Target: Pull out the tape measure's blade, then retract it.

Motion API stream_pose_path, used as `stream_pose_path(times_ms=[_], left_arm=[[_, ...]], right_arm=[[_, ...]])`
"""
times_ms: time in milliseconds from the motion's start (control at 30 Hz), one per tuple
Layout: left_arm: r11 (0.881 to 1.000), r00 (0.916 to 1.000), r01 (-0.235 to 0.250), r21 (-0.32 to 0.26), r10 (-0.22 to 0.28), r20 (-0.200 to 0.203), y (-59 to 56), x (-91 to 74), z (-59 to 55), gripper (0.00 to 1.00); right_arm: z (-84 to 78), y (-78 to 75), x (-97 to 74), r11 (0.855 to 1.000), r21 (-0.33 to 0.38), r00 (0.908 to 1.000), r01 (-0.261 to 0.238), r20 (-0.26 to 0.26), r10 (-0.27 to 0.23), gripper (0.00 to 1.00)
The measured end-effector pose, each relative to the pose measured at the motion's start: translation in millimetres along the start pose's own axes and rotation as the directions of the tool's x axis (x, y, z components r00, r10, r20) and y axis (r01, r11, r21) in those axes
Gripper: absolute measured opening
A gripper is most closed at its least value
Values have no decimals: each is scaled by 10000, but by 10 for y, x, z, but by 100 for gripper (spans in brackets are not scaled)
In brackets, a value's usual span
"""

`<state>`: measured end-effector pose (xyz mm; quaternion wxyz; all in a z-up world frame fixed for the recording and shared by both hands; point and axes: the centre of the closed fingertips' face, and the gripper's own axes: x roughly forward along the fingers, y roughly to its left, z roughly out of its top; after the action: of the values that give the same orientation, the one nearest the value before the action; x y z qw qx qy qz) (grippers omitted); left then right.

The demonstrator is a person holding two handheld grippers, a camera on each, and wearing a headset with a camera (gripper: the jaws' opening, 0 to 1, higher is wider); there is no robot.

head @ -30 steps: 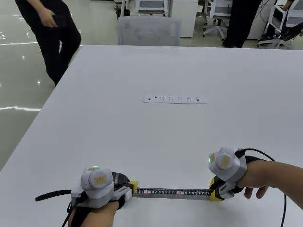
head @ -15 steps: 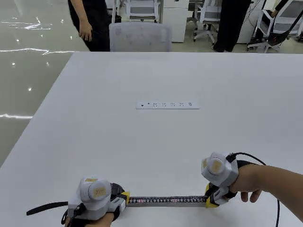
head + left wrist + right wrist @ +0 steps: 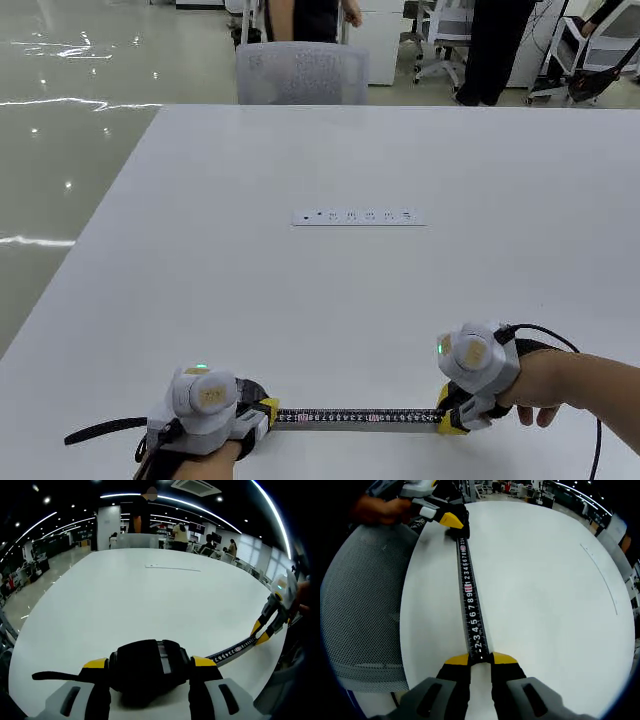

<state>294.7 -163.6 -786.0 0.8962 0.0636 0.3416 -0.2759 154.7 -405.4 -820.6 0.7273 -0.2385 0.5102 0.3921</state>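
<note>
The tape measure lies along the near edge of the desk (image 3: 330,300), its black case (image 3: 147,675) left of the middle of that edge. The left claw (image 3: 270,412) is clamped on the case, with a yellow tip on either flank in the left gripper view (image 3: 150,662). The blade (image 3: 360,415) runs from the case parallel to the near edge, lying flat or nearly so on the desk. Its free end is nipped between the tips of the right claw (image 3: 452,420), which are drawn almost together on it (image 3: 480,658); the lowest numbers sit right at the tips.

The blade looks to be well out, so I judge the pull nearly or fully made, with the return to come. To do that well:

- Hold the case steady on the desk with the left claw, so it neither tips nor skids toward the right.
- Keep the right claw's pinch square on the blade's end and in line with the case mouth. A sideways drift would kink the steel.
- Walk the end back by hand instead of letting go. A freed blade may whip in and jolt the case loose.
- Keep the blade low over the desk, so it cannot fold under its own weight.
</note>
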Motion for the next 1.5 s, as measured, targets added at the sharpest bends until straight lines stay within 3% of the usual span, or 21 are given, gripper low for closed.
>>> stream_pose_path(times_ms=[667, 833, 1500], left_arm=[[9999, 9998, 157, 16, -157, -96, -16, -6, 1, 58], [9998, 9998, 194, -59, -194, -87, -16, -6, -1, 58], [9996, 9996, 259, -57, -260, -97, -15, -13, -11, 58]], right_arm=[[196, -34, 79, 9999, -99, 9998, -41, 184, 43, 14], [227, -23, 90, 9990, -450, 9999, 45, 154, -38, 14], [379, 7, 156, 9996, -279, 9995, 33, 309, -25, 14]])
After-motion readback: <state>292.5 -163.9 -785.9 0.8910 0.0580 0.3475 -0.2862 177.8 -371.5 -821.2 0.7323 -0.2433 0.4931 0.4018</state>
